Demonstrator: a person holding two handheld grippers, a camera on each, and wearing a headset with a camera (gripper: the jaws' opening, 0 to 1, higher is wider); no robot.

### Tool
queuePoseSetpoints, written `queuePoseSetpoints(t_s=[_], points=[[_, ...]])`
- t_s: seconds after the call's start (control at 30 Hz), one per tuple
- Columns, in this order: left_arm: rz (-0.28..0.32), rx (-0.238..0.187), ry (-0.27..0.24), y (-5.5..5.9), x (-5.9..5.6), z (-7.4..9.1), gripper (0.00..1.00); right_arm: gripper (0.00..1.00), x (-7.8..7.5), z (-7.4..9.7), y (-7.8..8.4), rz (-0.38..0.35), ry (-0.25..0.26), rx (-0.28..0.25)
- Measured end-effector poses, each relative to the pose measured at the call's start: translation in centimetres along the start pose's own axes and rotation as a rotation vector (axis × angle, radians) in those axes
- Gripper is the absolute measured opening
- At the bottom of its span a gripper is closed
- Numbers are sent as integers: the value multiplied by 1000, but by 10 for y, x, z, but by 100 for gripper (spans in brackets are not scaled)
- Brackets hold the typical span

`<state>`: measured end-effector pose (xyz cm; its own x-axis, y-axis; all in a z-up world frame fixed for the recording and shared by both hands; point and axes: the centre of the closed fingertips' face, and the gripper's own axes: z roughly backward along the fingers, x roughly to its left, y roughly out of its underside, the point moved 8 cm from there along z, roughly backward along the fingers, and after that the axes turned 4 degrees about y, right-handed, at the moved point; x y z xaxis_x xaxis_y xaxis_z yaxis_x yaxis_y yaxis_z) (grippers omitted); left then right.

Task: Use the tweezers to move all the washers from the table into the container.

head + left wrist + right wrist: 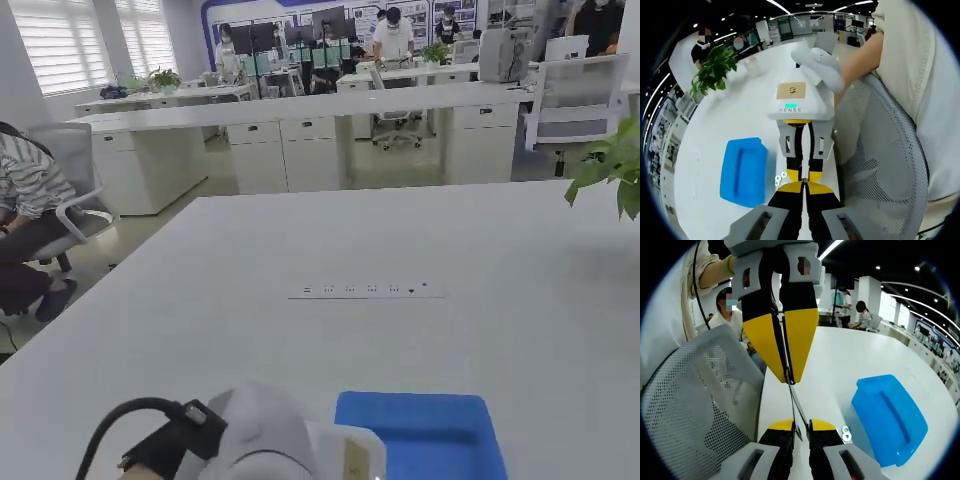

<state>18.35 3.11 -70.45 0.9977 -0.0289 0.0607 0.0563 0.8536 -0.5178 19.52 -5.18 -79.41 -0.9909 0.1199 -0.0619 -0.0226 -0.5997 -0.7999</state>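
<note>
Small pale ring washers lie beside blue container.

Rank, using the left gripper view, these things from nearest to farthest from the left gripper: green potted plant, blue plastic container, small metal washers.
1. Small metal washers, just left of the left gripper.
2. Blue plastic container, farther left, beside them.
3. Green potted plant, far off at upper left.
</note>
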Motion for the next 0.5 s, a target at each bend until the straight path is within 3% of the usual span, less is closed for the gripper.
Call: queuePoseSetpoints(t_s=[0.5], points=[[-29, 41, 0, 6, 11, 3, 0, 7, -10, -8, -6, -5, 32, -22]])
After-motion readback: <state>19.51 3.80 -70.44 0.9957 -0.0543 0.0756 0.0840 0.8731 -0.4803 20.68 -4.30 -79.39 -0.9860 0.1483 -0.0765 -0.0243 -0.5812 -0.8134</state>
